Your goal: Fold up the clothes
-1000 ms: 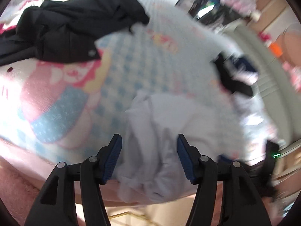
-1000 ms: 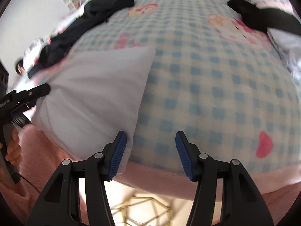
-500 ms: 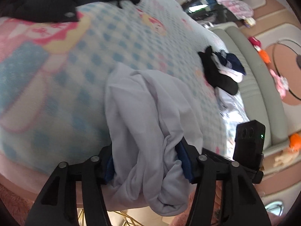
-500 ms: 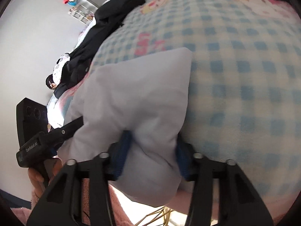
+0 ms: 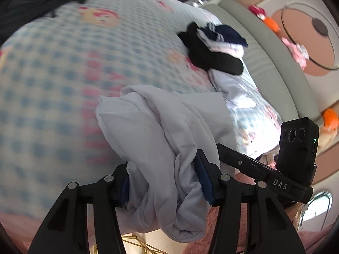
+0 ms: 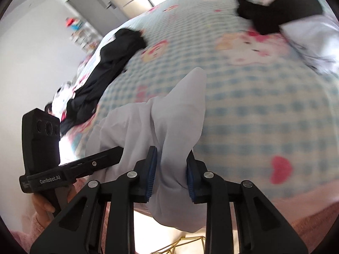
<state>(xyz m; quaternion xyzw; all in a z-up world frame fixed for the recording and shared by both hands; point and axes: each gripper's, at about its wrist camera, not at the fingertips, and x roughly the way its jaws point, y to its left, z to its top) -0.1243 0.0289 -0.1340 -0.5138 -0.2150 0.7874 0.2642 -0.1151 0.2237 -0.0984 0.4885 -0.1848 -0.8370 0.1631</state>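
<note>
A white garment (image 5: 152, 122) lies bunched at the near edge of a bed with a blue-checked cartoon cover (image 5: 53, 63). My left gripper (image 5: 164, 180) has a thick wad of it between its blue pads, and the jaws are closing on it. In the right wrist view the same white garment (image 6: 175, 110) rises in a fold from my right gripper (image 6: 170, 172), whose jaws are closing with the pads pressed on the cloth. The two grippers are close together; a hand (image 6: 42, 207) holds the left one's handle.
A black and navy heap of clothes (image 5: 203, 48) and a pale garment (image 5: 233, 89) lie further up the bed. A long dark garment (image 6: 110, 63) sprawls along the left side. A grey padded headboard (image 5: 264, 48) borders the bed. A gold wire frame (image 6: 180, 245) stands below the edge.
Both grippers went from open beside the flat white garment to closed around it. The cloth is now gathered into a bunch, and the two grippers have come closer together.
</note>
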